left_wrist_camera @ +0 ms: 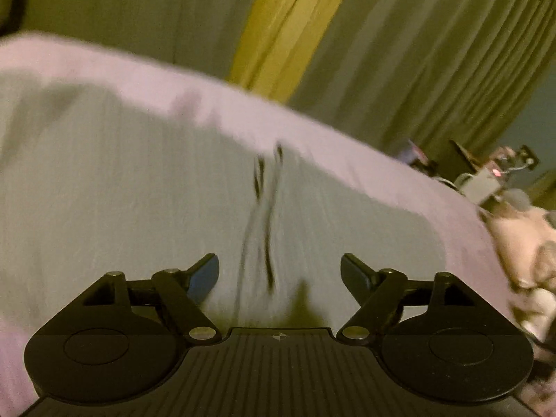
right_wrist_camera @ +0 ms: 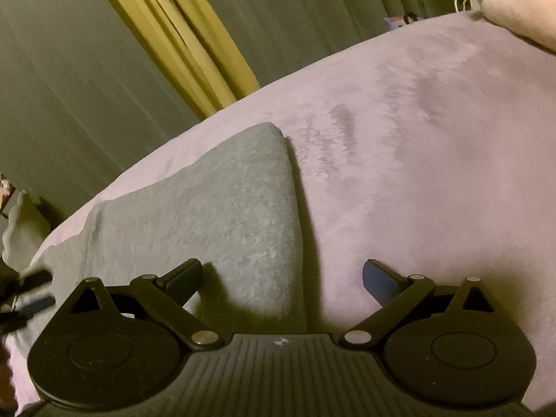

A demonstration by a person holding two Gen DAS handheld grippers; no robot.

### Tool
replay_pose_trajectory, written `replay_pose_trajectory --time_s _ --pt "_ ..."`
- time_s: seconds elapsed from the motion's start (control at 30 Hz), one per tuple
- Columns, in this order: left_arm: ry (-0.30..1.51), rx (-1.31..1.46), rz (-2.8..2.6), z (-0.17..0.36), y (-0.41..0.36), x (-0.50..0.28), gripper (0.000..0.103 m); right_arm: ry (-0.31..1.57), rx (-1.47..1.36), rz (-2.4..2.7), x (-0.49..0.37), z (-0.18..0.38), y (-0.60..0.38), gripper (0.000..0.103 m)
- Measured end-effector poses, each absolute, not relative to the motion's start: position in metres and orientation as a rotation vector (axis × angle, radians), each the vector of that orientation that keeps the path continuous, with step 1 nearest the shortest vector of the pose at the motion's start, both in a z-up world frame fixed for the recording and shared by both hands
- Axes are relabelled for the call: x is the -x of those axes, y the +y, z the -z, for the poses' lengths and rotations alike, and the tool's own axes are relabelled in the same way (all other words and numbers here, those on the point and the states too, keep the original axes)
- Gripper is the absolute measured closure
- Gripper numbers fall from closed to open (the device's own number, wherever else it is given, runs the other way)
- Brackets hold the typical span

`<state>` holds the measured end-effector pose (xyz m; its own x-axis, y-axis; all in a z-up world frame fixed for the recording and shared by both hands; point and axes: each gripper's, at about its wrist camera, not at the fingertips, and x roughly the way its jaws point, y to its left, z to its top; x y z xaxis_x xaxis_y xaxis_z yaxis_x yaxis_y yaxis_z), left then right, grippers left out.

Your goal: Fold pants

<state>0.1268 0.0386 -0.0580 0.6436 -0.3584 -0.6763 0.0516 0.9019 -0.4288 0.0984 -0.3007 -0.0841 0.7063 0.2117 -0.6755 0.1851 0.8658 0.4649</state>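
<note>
Grey pants (left_wrist_camera: 139,187) lie flat on a pink bed cover (left_wrist_camera: 312,132). Their dark drawstring (left_wrist_camera: 264,215) runs down the middle of the left wrist view, which is blurred. My left gripper (left_wrist_camera: 279,271) is open and empty just above the waist area, with the drawstring between the fingers. In the right wrist view the grey pants (right_wrist_camera: 215,215) end in a rounded corner on the pink cover (right_wrist_camera: 434,160). My right gripper (right_wrist_camera: 283,278) is open and empty over the pants' right edge. The other gripper (right_wrist_camera: 31,299) shows blurred at the far left.
Grey-green curtains with a yellow strip (left_wrist_camera: 288,24) hang behind the bed. Cluttered small items (left_wrist_camera: 486,173) and a pale plush shape (left_wrist_camera: 531,243) sit at the right. A pale pillow or plush (right_wrist_camera: 521,3) lies at the bed's far right corner.
</note>
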Motion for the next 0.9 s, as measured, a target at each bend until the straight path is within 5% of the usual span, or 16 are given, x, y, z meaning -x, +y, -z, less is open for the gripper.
replay_pose_trajectory --time_s 0.27,0.5,0.6,0.9 --pt "0.845 0.374 0.289 0.057 0.036 -0.099 0.057 0.755 -0.441 -0.013 -0.085 0.07 -0.284 0.004" --pt "0.906 0.281 0.302 0.073 0.014 -0.101 0.069 0.778 -0.298 -0.061 -0.073 0.062 -0.249 0.004" --pt "0.908 0.26 0.317 0.076 0.012 -0.099 0.092 0.791 -0.235 -0.085 -0.07 0.062 -0.238 0.004" --pt "0.92 0.266 0.269 0.077 0.018 -0.093 0.098 0.948 -0.22 -0.061 -0.087 0.08 -0.235 0.004"
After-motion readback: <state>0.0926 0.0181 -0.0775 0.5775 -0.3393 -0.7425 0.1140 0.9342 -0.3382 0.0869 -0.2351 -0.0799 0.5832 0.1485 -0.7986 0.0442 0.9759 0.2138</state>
